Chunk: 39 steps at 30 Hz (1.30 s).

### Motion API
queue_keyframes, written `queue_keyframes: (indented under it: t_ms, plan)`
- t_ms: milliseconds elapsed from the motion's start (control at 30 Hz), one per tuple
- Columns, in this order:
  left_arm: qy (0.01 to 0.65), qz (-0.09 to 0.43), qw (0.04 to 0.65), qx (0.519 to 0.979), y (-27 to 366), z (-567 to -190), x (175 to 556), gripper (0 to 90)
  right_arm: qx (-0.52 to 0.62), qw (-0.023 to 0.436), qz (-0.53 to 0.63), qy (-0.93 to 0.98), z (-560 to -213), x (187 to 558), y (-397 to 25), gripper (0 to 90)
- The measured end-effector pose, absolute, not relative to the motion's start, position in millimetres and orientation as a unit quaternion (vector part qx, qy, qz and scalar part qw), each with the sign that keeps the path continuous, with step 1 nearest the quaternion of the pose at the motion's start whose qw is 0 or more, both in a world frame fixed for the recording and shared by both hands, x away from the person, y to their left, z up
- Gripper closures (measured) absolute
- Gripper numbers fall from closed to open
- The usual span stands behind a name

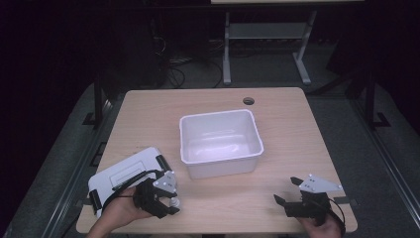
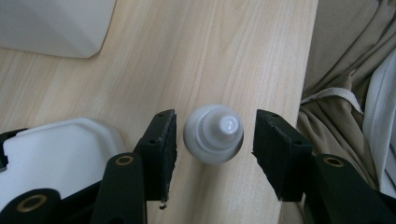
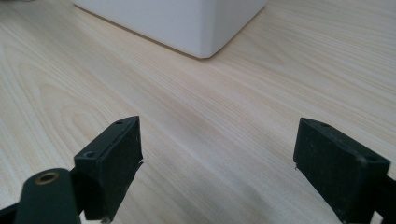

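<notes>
1. Left gripper (image 2: 215, 140) stands spread, its two black jaws parted to either side of a small white bottle (image 2: 213, 134); a narrow gap shows on each side, so neither pad touches it; nothing is grasped.
2. Seen from the left gripper view, the bottle stands upright on the table (image 2: 224, 56), its nozzle cap pointing up toward the camera; it sits squarely between the pads, a little nearer the left-hand one.
3. From the high view, the left gripper (image 1: 168, 206) sits at the near left corner of the table (image 1: 148, 114); the bottle (image 1: 174, 202) shows as a small white spot at its tips, close to the near edge.
4. A white lid (image 1: 124, 173) with black clips lies flat just beside the left gripper, on its far left side; its rounded corner (image 2: 60, 149) shows beside the left-hand jaw.
5. A white tub (image 1: 220, 144) stands open at the middle of the table, well apart from the bottle.
6. Right gripper (image 1: 286, 191) rests at the near right corner, held in a hand (image 1: 322, 229); its jaws are wide apart over bare wood (image 3: 217, 154), holding nothing; the tub's corner (image 3: 201, 28) lies ahead of it.
</notes>
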<state>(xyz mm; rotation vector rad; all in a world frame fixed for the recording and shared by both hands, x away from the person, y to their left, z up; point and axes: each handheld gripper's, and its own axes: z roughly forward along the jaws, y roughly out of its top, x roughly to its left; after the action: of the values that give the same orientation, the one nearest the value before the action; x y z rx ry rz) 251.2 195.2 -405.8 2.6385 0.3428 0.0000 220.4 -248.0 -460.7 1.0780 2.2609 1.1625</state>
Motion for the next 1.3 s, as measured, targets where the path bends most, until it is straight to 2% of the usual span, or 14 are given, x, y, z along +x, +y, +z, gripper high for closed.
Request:
queue_keyframes:
  t_ms: [900, 1300]
  plan:
    - [0.117, -0.014, 0.23, 0.966, 190.6, -414.4, 257.0, 59.3, 0.379, 0.188, 0.413, 0.806, -460.9, 220.4, -247.1, 14.8]
    - [0.109, -0.011, 0.257, 0.96, 195.6, -388.5, 257.3, 59.7, 0.38, 0.187, 0.414, 0.806, -460.9, 220.7, -247.2, 14.8]
